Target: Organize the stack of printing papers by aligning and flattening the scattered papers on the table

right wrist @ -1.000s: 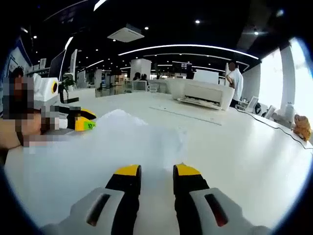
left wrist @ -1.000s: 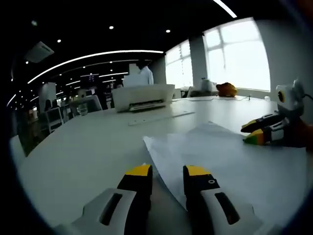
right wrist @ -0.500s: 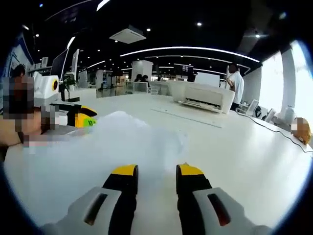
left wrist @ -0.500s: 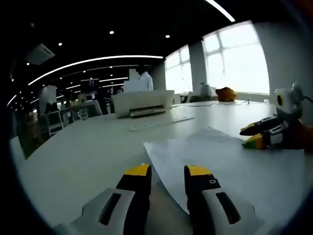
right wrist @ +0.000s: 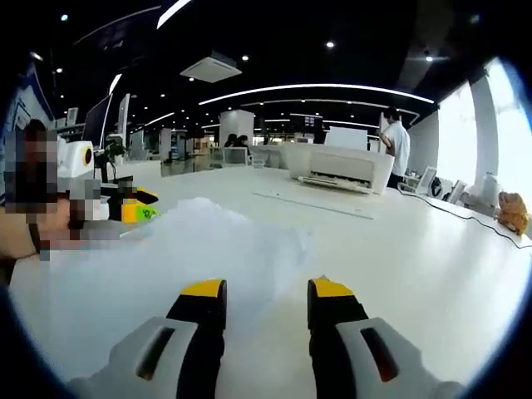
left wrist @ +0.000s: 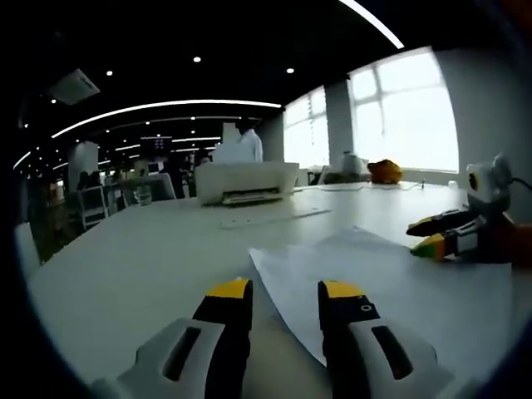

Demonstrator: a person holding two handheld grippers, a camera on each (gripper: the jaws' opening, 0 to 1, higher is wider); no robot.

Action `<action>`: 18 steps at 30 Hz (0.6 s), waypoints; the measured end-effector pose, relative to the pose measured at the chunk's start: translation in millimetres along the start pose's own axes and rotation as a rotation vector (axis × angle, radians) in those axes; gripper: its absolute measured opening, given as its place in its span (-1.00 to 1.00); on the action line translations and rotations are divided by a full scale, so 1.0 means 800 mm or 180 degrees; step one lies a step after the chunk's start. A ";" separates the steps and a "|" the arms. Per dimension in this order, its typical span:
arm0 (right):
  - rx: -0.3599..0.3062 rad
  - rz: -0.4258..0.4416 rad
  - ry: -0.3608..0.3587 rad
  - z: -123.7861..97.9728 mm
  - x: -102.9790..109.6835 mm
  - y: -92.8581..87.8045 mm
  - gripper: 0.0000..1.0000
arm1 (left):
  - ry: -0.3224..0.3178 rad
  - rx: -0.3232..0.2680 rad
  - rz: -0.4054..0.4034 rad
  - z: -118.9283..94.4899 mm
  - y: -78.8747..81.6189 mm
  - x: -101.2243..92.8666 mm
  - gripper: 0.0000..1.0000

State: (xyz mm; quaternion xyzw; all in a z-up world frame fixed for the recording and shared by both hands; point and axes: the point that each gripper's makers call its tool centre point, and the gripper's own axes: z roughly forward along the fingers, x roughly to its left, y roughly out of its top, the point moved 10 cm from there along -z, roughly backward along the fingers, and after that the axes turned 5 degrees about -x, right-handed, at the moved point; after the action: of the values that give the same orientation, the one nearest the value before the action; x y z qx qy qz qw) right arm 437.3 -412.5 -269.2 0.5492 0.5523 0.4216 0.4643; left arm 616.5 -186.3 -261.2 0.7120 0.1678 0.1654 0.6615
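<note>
1. Presently, the left gripper [left wrist: 284,291] is held low over the white table [left wrist: 141,249]; its two yellow-tipped jaws stand apart with nothing between them.
2. The papers [left wrist: 391,274] lie flat on the table ahead and to the right of the left gripper. A pointed corner reaches toward the gap between its jaws, and the nearer edge passes under the right-hand jaw tip.
3. In the left gripper view, the sheets spread away from that corner toward the right and into the distance. The long axis cannot be determined from this angle.
4. The right gripper [right wrist: 259,291] is likewise low over the table, jaws parted and empty. In the right gripper view the papers [right wrist: 183,258] lie directly ahead and to the left, slightly raised in the middle rather than fully flat.
5. The right gripper is at the right edge of the left gripper view, at the far side of the papers; whether it touches them cannot be determined.
6. A white printer [left wrist: 247,179] sits farther back on the table, well apart from the papers, with a long ruler-like strip [left wrist: 274,218] lying before it.
7. A person in a white shirt [right wrist: 397,143] stands behind the printer.
</note>
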 end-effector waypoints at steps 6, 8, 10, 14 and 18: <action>-0.0041 -0.0004 -0.0042 0.001 -0.002 0.001 0.01 | -0.0063 -0.0054 -0.0109 -0.005 0.001 0.000 -0.17; -0.0066 0.0039 -0.0043 0.001 -0.003 0.002 0.06 | -0.0065 -0.0060 -0.0122 -0.005 0.001 -0.001 -0.16; -0.0067 0.0086 -0.0021 0.001 -0.003 0.002 0.08 | -0.0064 -0.0069 -0.0084 -0.006 0.002 -0.002 -0.16; -0.0053 0.0068 -0.0014 0.001 -0.002 0.001 0.18 | -0.0065 -0.0117 -0.0123 -0.010 0.005 -0.001 -0.11; -0.0093 0.0064 0.0013 0.000 -0.003 0.002 0.31 | -0.0059 -0.0142 -0.0178 -0.013 0.006 0.003 0.01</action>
State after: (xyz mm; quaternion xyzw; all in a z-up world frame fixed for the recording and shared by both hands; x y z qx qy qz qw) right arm 437.6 -414.8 -267.5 0.5470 0.5415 0.4354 0.4669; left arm 614.0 -176.1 -255.2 0.6936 0.1779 0.1439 0.6831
